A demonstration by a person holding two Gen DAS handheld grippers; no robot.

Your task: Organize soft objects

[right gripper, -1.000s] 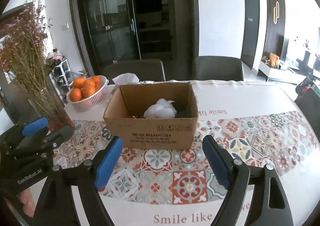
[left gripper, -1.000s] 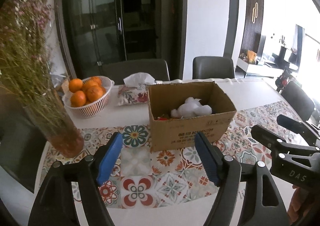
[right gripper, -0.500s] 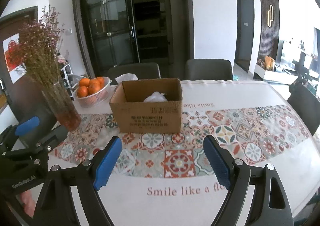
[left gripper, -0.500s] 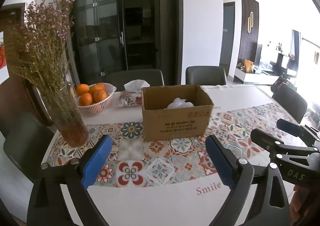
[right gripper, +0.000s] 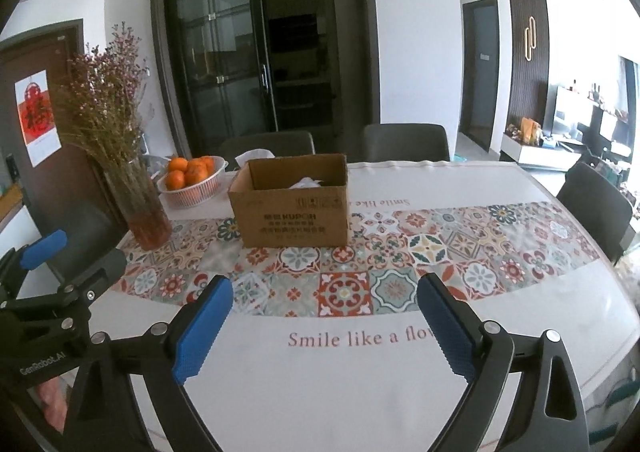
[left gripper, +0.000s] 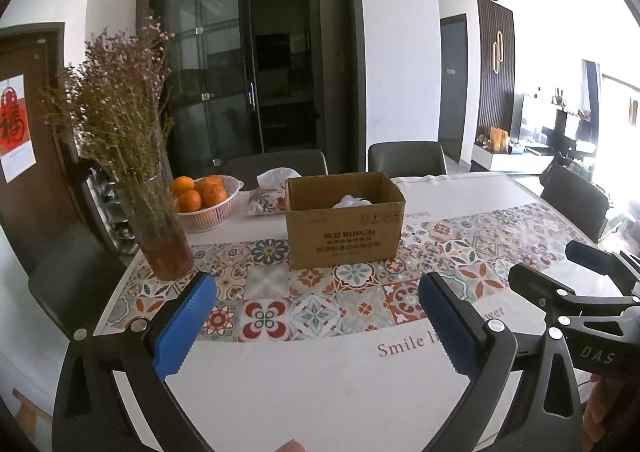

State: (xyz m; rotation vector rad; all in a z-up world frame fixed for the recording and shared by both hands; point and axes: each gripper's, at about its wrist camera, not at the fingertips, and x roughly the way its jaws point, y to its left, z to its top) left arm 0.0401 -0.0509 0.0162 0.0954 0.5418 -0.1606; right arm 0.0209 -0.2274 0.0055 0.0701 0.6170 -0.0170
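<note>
Two tongs: both spread wide with nothing between the blue pads, held above the near edge of the surface.
Left tongs [left gripper: 318, 326]: over the white cloth, near and slightly left of the box.
Right tongs [right gripper: 324, 326]: over the printed words "Smile like a flo…"; also seen at the right edge of the left wrist view.
Surface [right gripper: 500, 332]: white cloth with a band of patterned tiles.
Cardboard box [left gripper: 344, 230]: open, upright on the tile band, well beyond both tongs.
Soft white object [left gripper: 352, 202]: inside the box, only its top showing.
Vase of dried flowers [left gripper: 160, 236]: left of the box.
Basket of oranges [left gripper: 204, 206]: far left, behind the vase.
Tissue pack [left gripper: 268, 198]: between basket and box.
</note>
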